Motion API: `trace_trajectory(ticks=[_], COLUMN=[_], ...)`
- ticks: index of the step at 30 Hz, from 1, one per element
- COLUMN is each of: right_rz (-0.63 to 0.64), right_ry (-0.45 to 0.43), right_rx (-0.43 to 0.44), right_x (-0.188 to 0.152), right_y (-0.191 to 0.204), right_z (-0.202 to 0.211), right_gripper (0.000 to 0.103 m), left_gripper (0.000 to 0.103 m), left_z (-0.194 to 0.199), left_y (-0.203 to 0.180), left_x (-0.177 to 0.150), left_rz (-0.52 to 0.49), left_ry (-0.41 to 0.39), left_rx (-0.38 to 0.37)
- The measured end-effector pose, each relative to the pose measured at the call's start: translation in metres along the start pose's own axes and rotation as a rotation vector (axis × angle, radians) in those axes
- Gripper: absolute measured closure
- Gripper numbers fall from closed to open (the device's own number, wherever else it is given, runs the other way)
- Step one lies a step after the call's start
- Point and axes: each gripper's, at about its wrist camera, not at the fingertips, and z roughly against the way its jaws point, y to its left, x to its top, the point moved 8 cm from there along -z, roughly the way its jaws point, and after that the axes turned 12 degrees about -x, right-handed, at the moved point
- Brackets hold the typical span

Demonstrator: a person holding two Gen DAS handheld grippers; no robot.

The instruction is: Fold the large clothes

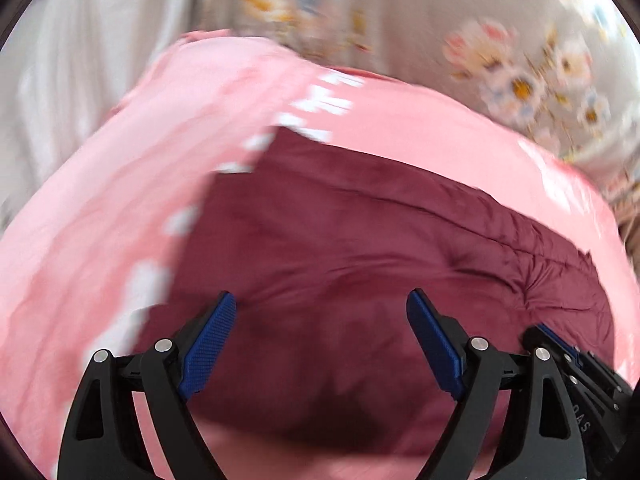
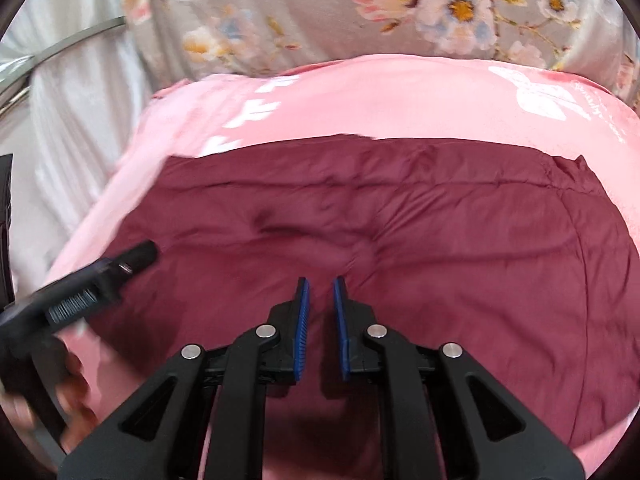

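A dark red puffy jacket (image 2: 360,220) lies folded on a pink blanket (image 2: 360,100) over the flowery bed (image 2: 280,12). Left hand-held gripper (image 1: 320,320) is wide, empty. Right hand-held gripper (image 2: 321,300) is narrow, empty.

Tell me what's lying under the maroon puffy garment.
A pink blanket with white print shows around the maroon garment, on a floral sheet. The blanket's middle is covered.
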Motion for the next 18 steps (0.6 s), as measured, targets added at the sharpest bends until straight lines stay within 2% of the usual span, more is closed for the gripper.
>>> trace_trajectory(ticks=[4,7,9,10,16,18], right_rz=[0.013,-0.004,-0.017,-0.023,-0.046,-0.068], right_ry=[0.028,0.047,0.059,0.063,0.064,0.073], right_rx=[0.025,0.022,0.030,0.034,0.055,0.050], right_x=[-0.018,-0.024,-0.026,-0.027,-0.030,-0.031], right_y=[0.011,0.010,0.009,0.008,0.006,0.004], right_z=[0.005,-0.002,-0.007,-0.008,-0.008,0.001], right_gripper=[0.090,0.090,0.091,0.091,0.091,0.091], left_gripper=[0.018,0.018,0.018,0.018,0.020,0.066], left_z=[0.029,0.023,0.016,0.014,-0.005,-0.009], left_y=[0.061,0.092,0.094,0.092,0.071,0.057], left_x=[-0.015,-0.035,-0.043,-0.042,-0.031,-0.028], left_rz=[0.150,0.312,0.383,0.403,0.385,0.364], left_ry=[0.033,0.087,0.113,0.106,0.081,0.119], left_rx=[0.002,-0.046,-0.115,-0.146,-0.192,-0.232])
